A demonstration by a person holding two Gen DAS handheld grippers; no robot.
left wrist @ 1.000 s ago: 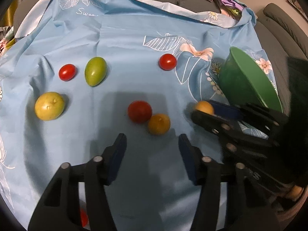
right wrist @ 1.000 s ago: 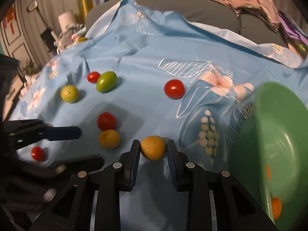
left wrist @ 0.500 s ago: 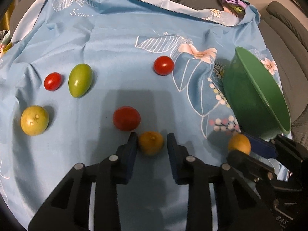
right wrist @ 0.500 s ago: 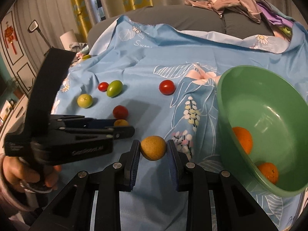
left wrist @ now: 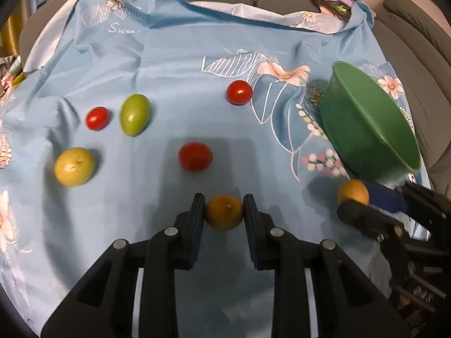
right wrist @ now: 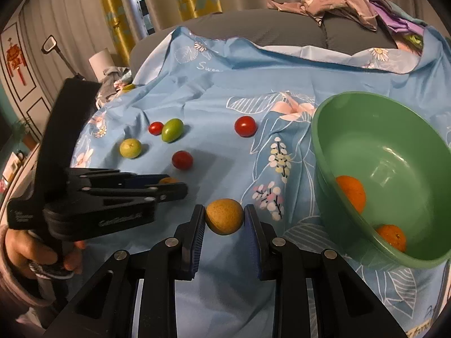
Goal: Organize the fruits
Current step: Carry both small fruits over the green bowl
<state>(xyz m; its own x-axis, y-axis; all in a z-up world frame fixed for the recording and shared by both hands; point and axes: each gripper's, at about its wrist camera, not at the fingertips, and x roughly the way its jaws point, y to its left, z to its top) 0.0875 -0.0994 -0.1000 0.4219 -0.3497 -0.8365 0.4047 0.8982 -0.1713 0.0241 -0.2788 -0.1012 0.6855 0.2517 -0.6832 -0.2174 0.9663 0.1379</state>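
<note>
While the left tongs [left wrist: 224, 211] clamp an orange fruit [left wrist: 224, 212], the right tongs [right wrist: 224, 217] pinch a tan fruit [right wrist: 224, 216].

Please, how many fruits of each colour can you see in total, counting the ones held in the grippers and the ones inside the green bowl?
Red: 3, all lying on the cloth
Green or yellow-green: 2, on the cloth
Orange: 4: one in the left gripper, one in the right gripper, two in the bowl
Total: 9

Both wrist fisheyes look forward and down, close over the shared blue cloth [left wrist: 174, 56].
</note>
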